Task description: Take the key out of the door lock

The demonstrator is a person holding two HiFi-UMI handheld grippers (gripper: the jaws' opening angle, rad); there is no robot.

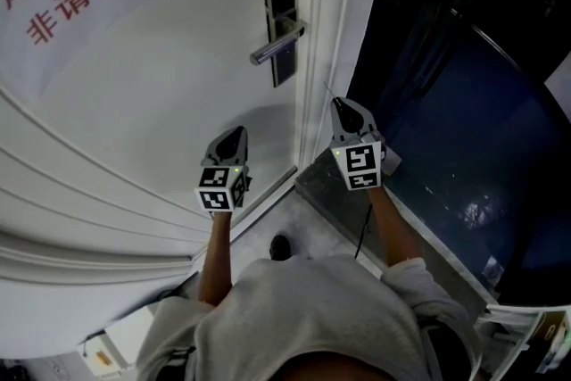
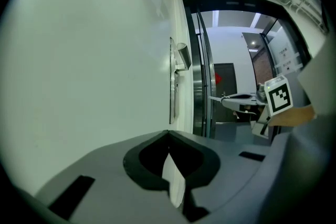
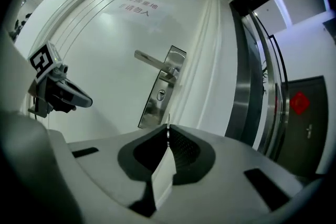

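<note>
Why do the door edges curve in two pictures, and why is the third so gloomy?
Left gripper view and right gripper view: wide-angle lenses bow the white door, ringing each picture in black. Right gripper view: the thin metal key shows edge-on, a sliver. Head view: dim, bluish light, soft shadow below the silver lever handle.

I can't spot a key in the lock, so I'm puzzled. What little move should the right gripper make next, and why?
Probably draw the right gripper back from the door, jaws kept shut. A thin metal sliver, likely the key, pokes out of its closed tips, and the keyhole below the handle looks empty, so the pulling seems done.
</note>
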